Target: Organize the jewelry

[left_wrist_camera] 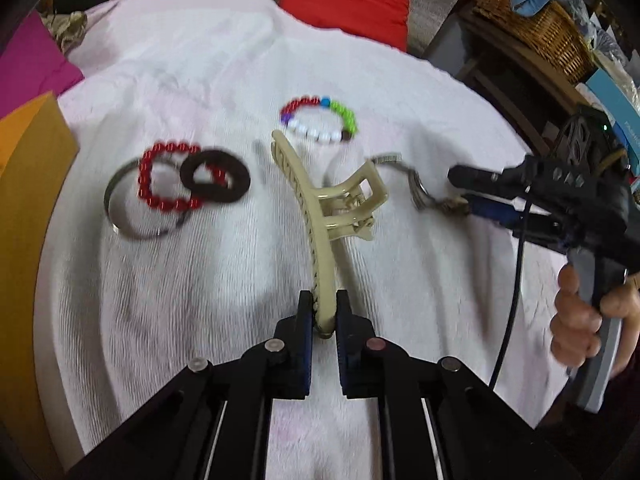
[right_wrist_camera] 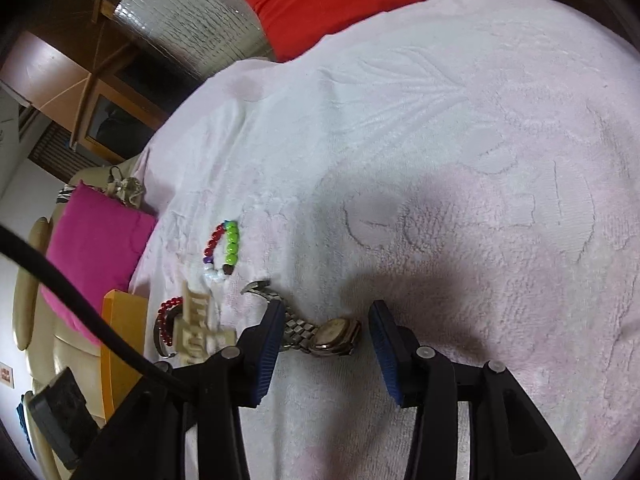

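**A:** What's in your claws rn?

**B:** Left claw (left_wrist_camera: 320, 312) is pinched tight on the tail end of the clip (left_wrist_camera: 320, 216). Beige hair clip, and I've got it by one long toothed arm so the rest sticks out fwd over the towel (left_wrist_camera: 200, 340). Holding the end keeps the spring hinge free, I think, and lets me carry it w/o squeezing it open.

**A:** And the right?

**B:** Right claw (right_wrist_camera: 326, 344) is spread wide, holding nothing. The watch (right_wrist_camera: 336, 336) lies on the towel between the pads; the left pad (right_wrist_camera: 270, 340) looks to be touching or over the metal band, the right pad is apart from the case. My guess: I'm lined up to close on it.

**A:** Where's the rest of the jewelry?

**B:** Left of the clip: red bead bracelet (left_wrist_camera: 168, 178), dark hair tie (left_wrist_camera: 216, 178) overlapping it, a metal bangle (left_wrist_camera: 120, 208) partly under the beads. Beyond the clip tip, the multicolor bead bracelet (left_wrist_camera: 320, 120). All loose on the towel, nothing sorted yet imo.

**A:** Anything you can't make out?

**B:** Plenty. Left view is motion-blurred, so bead count and the bangle's far edge are mush. Can't tell if the clip hangs clear or grazes the towel. An orange box edge (left_wrist_camera: 28, 184) is cut off at frame left; can't say if that's where things go.
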Tool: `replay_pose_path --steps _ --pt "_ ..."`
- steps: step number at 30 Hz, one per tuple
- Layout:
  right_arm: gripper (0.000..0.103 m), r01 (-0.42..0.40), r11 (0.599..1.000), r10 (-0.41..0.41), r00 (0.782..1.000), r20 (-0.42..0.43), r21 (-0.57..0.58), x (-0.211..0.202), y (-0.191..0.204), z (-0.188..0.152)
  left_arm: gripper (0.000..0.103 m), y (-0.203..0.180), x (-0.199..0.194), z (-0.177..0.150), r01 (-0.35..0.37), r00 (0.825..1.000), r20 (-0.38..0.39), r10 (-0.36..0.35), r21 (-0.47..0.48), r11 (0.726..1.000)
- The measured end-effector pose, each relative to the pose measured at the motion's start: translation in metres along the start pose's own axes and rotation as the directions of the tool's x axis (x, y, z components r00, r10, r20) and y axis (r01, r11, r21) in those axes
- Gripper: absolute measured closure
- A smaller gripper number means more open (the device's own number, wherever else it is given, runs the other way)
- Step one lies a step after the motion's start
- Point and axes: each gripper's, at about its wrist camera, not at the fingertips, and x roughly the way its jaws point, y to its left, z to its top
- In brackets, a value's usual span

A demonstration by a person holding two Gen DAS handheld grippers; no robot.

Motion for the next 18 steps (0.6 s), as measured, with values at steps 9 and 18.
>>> replay_pose_path --steps 9,18 --pt "0.055 -0.096 0.995 0.095 0.994 -0.06 -0.002 -0.014 0.01 -0.005 0.058 0.011 -0.015 0.003 0.001 1.0 0.018 -0.001 -0.02 1.0" --pt "0.055 0.051 0.987 -0.054 0.998 -0.019 -0.154 0.01 0.044 -0.011 0.058 0.001 -0.002 0.014 -0.022 0.999 0.025 0.022 -0.003 1.0"
